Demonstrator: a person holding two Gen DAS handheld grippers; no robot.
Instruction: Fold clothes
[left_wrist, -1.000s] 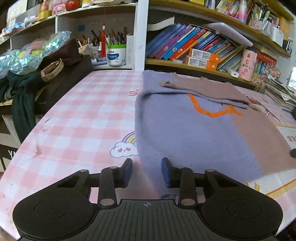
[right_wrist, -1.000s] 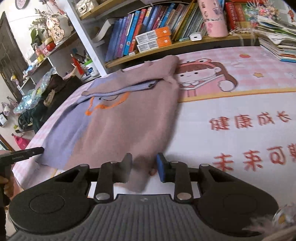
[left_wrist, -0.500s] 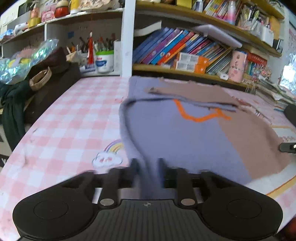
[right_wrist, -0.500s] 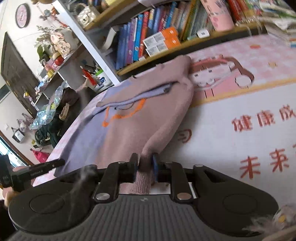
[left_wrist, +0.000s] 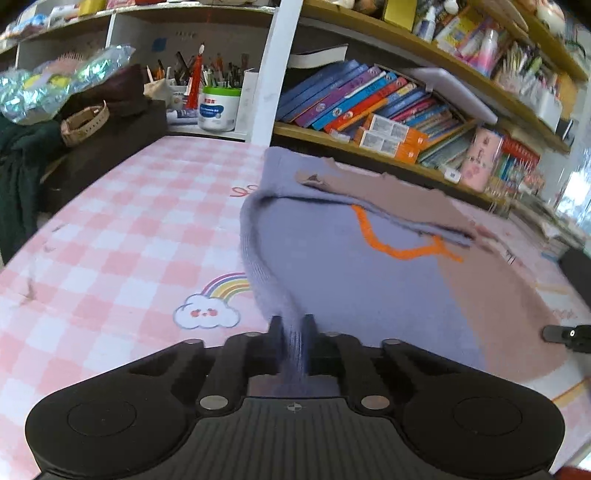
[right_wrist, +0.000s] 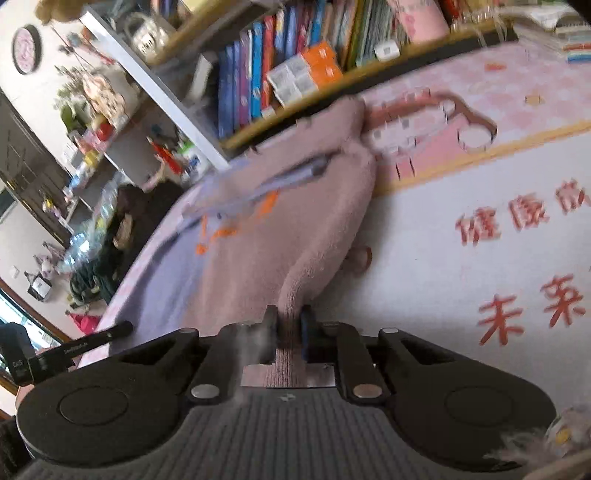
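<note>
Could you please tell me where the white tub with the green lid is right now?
In the left wrist view, the tub stands upper left on the shelf behind the table, beside the white post.

A pink checked tablecloth (left_wrist: 122, 229) is covering the table, with a rainbow-and-cloud print (left_wrist: 212, 304) showing on it. Wooden bookshelves (left_wrist: 369, 136) are running along the far side, carrying rows of leaning books (left_wrist: 354, 99). A round clock (right_wrist: 26, 48) is hanging on the pale wall.
</note>
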